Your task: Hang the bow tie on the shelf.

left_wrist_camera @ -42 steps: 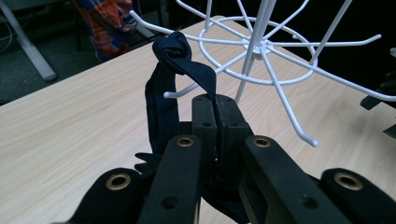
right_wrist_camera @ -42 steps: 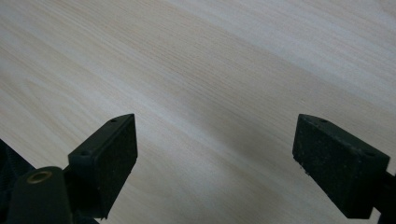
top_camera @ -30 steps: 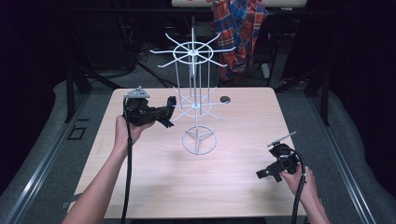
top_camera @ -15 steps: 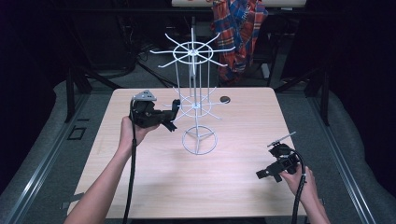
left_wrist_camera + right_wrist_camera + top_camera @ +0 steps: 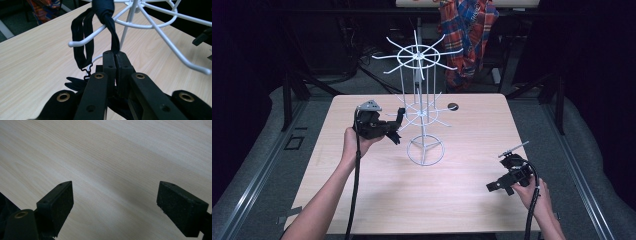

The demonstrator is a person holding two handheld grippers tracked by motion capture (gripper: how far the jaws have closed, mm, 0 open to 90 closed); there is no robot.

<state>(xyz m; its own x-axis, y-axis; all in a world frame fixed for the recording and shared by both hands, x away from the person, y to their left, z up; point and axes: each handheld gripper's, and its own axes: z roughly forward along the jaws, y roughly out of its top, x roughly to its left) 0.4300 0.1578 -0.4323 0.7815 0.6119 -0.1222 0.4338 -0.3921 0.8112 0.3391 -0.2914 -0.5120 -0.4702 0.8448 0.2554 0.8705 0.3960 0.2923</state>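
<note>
A white wire rack point(image 5: 421, 112) with two tiers of spoke hooks stands mid-table. My left gripper point(image 5: 395, 131) is beside its lower tier, at the left. In the left gripper view the gripper point(image 5: 115, 56) is shut on a black fabric strap point(image 5: 111, 37). The strap's loop point(image 5: 82, 47) hangs over a white hook arm point(image 5: 86, 38) of the rack. More black strap lies bunched under the jaws. My right gripper point(image 5: 498, 186) rests low near the table's front right. In the right gripper view it point(image 5: 115, 202) is open over bare wood, nothing between its jaws.
A small dark round disc point(image 5: 453, 106) lies on the table behind the rack. The light wooden table point(image 5: 462, 200) has dark floor around it. A plaid cloth point(image 5: 469, 35) hangs on a chair beyond the far edge.
My left gripper has moved right with the strap, up to the rack's lower hooks. The right gripper has stayed put.
</note>
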